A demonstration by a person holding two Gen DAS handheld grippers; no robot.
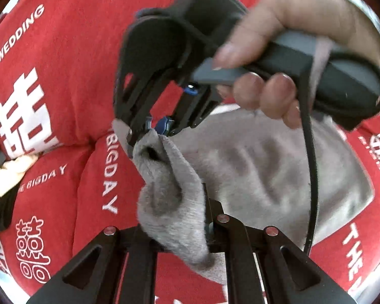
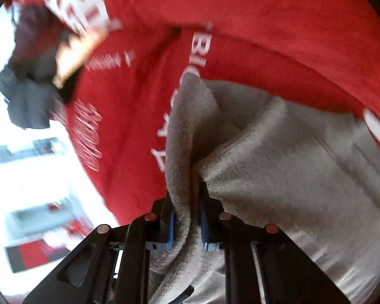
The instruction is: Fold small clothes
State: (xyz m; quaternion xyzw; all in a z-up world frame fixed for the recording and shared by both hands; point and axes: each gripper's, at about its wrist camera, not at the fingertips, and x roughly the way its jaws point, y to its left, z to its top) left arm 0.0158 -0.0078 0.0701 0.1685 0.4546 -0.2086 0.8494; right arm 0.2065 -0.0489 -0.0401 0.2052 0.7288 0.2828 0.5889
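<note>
A grey fleecy garment (image 1: 266, 167) lies on a red quilt (image 1: 71, 58) with white lettering. My left gripper (image 1: 182, 233) is shut on a bunched edge of the grey garment; the cloth hides its fingertips. In the left wrist view my right gripper (image 1: 149, 134), held by a bare hand (image 1: 278, 33), is shut on the same edge a little farther along. In the right wrist view the right gripper (image 2: 187, 217) pinches a fold of the grey garment (image 2: 291, 162) between its blue pads (image 2: 171, 230). The edge is lifted off the quilt.
A pile of cream and black clothes (image 1: 7, 177) lies at the quilt's left edge, and shows blurred in the right wrist view (image 2: 38, 76). A black cable (image 1: 311, 152) hangs from the right gripper across the garment. Bright floor (image 2: 38, 177) lies beyond the quilt's left edge.
</note>
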